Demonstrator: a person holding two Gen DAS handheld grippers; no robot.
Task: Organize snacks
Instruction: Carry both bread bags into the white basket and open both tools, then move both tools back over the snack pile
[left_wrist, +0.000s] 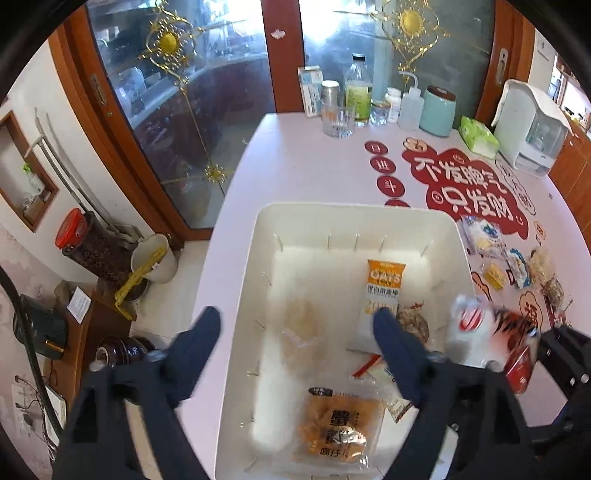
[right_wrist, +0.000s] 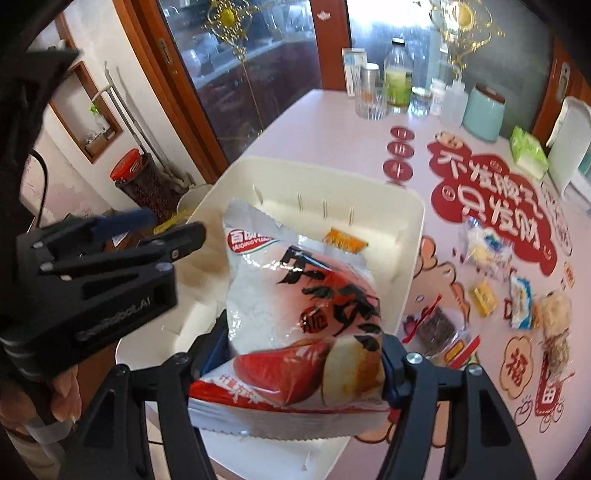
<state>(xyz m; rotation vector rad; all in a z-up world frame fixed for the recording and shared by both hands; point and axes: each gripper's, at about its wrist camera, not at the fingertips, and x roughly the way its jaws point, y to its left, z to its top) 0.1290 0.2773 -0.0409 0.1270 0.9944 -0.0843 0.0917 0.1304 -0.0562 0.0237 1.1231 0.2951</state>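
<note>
A white bin (left_wrist: 343, 218) sits on the pink table and holds an orange oat bar packet (left_wrist: 380, 295), a clear bread pack (left_wrist: 338, 428) and other snacks. My left gripper (left_wrist: 295, 321) is open and empty above the bin's near left side; it also shows in the right wrist view (right_wrist: 162, 225). My right gripper (right_wrist: 303, 350) is shut on a red and white snack bag (right_wrist: 295, 310) and holds it over the bin (right_wrist: 410, 206). The bag shows blurred at the bin's right rim in the left wrist view (left_wrist: 491, 325).
Several loose snack packets (right_wrist: 517, 295) lie on the table right of the bin. Bottles, a glass (left_wrist: 338, 118), a teal canister (left_wrist: 437, 110), a tissue pack and a white appliance (left_wrist: 528, 125) stand at the far edge. Floor clutter lies off the table's left edge.
</note>
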